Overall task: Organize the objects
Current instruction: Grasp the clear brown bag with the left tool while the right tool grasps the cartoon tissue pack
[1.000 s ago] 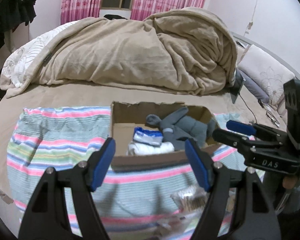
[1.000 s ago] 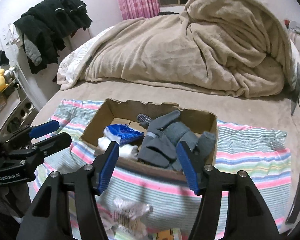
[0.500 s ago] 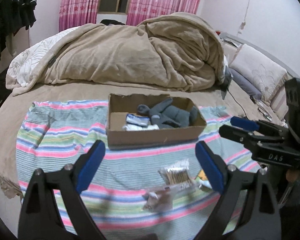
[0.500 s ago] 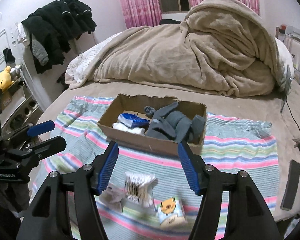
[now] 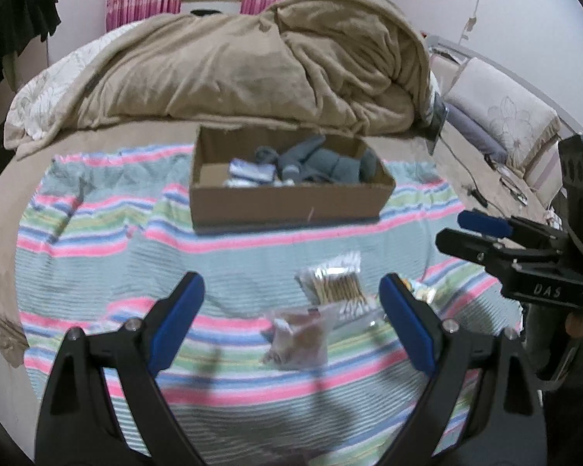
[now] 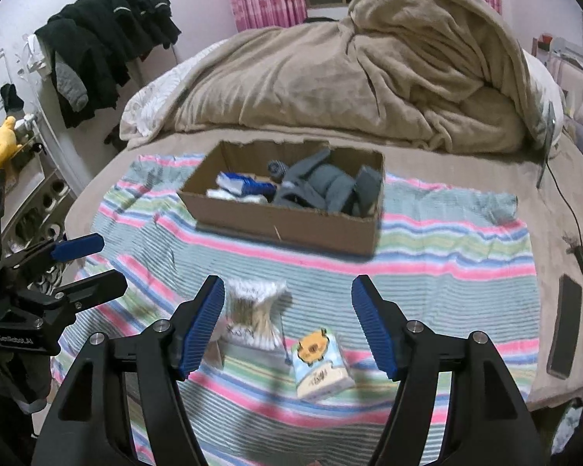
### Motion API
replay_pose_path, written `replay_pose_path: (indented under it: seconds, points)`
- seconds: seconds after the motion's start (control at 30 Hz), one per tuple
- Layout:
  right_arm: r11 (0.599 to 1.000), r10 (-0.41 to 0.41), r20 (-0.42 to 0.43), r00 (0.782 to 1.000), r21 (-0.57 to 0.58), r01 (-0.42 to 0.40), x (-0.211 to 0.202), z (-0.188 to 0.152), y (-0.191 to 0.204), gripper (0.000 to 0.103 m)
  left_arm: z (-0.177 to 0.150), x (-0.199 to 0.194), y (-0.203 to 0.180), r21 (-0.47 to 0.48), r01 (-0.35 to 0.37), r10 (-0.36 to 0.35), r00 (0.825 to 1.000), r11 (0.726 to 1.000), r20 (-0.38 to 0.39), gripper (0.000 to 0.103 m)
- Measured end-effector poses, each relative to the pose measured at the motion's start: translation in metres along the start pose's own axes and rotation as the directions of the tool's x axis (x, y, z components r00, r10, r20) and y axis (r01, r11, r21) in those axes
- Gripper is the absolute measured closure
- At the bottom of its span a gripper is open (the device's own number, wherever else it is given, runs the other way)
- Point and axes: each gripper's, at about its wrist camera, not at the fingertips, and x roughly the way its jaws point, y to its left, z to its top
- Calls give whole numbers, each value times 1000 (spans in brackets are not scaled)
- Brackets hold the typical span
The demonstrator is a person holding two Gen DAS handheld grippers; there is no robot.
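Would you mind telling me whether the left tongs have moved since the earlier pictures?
Yes. The left tongs have backed away from the cardboard box, which now looks smaller and farther; their jaws have just been opening, empty.

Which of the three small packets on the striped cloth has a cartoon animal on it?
The tissue pack, white and blue with an orange cartoon face. It lies right of the cotton swabs; the third, a clear bag, holds brownish bits.

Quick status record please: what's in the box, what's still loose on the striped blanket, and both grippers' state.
surface: striped blanket spread on a bed
container: open brown cardboard box
in box: grey folded socks; blue-and-white bundle
loose, near edge: clear pack of cotton swabs; small tissue pack with yellow cartoon; clear bag of brownish bits
left gripper: open, empty, jaws have just opened
right gripper: open, empty, jaws have just been opening
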Motion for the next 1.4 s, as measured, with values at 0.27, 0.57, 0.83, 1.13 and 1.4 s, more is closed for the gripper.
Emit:
replay_pose_path:
  seconds: [0.27,0.57,0.83,1.13,1.4]
  points:
    - [999,-32,-69,997,12,33,20,-24,-16,32,-16,28,-3,-10,-9,8,997,1000,-79,10]
    - [997,-71,-150,986,-26,68,47,-50,-20,32,-34,59,-6,-14,-21,18,988,1000,-154,10]
    - [996,-80,-203,976,-60,69,64,-65,-24,32,-47,84,-8,-3,-36,34,979,999,-201,10]
    - [990,-105,-220,970,-118,81,74,-74,-19,32,-58,107,-6,16,-28,31,969,999,-245,34]
    - [988,-108,-208,972,-127,82,73,-74,-19,52,-61,106,-1,-9,19,-20,971,1000,-237,53]
